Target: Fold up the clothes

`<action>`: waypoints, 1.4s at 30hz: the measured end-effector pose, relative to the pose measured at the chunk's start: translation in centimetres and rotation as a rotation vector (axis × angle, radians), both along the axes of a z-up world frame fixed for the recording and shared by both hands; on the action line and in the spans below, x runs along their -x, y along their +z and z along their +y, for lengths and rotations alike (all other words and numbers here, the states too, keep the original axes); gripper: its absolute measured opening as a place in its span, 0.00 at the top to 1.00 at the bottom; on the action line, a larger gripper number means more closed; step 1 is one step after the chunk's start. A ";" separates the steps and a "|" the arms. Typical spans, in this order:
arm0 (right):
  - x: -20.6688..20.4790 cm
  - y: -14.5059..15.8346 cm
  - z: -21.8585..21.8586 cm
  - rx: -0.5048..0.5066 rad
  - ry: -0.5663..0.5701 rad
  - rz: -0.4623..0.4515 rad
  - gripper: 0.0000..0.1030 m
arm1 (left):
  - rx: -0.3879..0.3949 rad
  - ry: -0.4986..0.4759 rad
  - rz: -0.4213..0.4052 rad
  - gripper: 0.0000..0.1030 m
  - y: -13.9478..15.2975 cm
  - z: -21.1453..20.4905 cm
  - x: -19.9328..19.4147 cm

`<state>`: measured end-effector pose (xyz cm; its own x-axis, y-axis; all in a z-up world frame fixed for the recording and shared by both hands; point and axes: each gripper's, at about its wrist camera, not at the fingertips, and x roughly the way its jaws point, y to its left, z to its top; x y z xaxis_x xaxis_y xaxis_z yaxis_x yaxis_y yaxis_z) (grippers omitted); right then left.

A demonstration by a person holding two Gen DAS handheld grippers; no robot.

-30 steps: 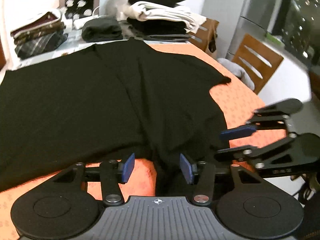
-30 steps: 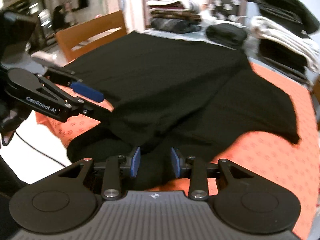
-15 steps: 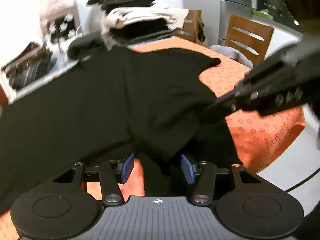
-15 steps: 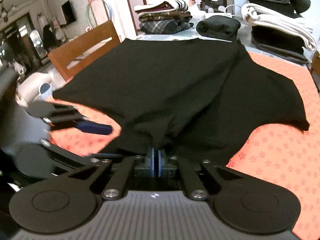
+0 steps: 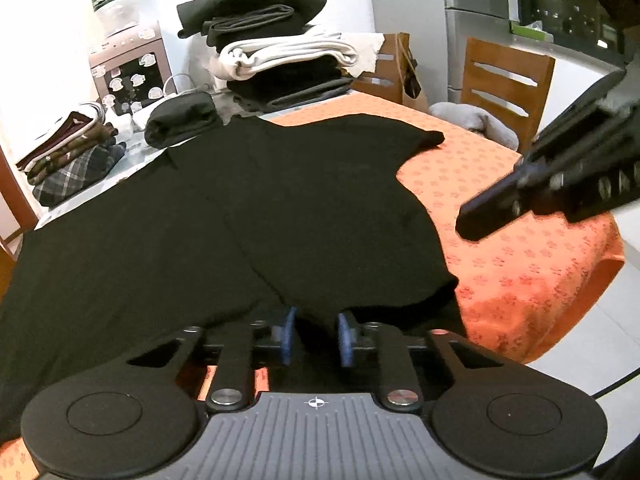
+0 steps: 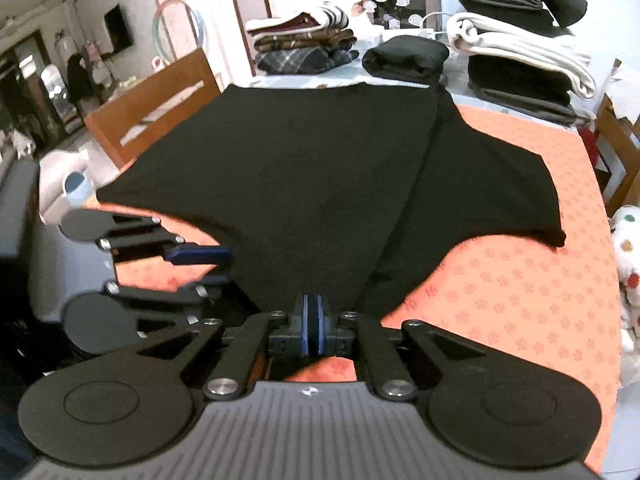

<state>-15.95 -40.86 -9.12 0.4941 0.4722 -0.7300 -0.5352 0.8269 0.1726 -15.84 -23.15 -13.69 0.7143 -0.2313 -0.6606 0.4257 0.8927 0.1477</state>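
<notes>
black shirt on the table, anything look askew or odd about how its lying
Slightly. The black shirt lies unevenly: one side is doubled over along a diagonal crease, and its near hem bunches where the right gripper pinches it.

Left wrist view: right gripper (image 5: pixel 472 226) motion-blurred, its far end cut off by the frame edge; black garment (image 5: pixel 224 216) runs off the left edge, its near hem hidden behind the left gripper (image 5: pixel 315 334). Right wrist view: fabric edge buried between the closed pads (image 6: pixel 306 324); white jug (image 6: pixel 66 184) blurred.
</notes>
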 end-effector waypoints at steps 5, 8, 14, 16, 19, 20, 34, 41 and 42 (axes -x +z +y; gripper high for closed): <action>0.5 -1.7 0.8 0.043 0.070 -0.036 0.59 | 0.006 0.013 -0.008 0.84 0.4 -0.7 0.0; 0.4 -3.0 1.5 0.099 0.094 -0.075 0.56 | 0.002 0.032 -0.004 0.83 0.3 -0.9 -0.1; 0.7 -5.0 1.9 0.192 0.109 -0.123 0.77 | -0.030 0.037 0.041 0.71 -1.2 -1.3 0.1; 1.1 -4.8 1.8 0.202 0.108 -0.154 0.92 | -0.039 0.038 0.050 0.71 -1.7 -1.3 0.3; 1.6 -3.8 1.6 0.196 0.106 -0.197 0.98 | -0.046 0.028 0.057 0.90 -1.3 -1.4 0.1; 1.7 -3.3 1.5 0.192 0.105 -0.207 0.98 | -0.044 0.026 0.057 0.91 -0.9 -1.4 0.0; -0.4 -1.1 0.3 0.145 0.126 -0.148 0.93 | 0.012 -0.011 0.082 0.80 1.7 1.0 0.0; 1.1 -1.8 -1.3 0.087 0.159 -0.090 0.74 | 0.074 0.022 0.122 0.68 0.9 4.8 3.7; 1.4 -1.9 -1.4 0.074 0.162 -0.076 0.74 | 0.081 0.027 0.130 0.68 0.8 5.3 4.1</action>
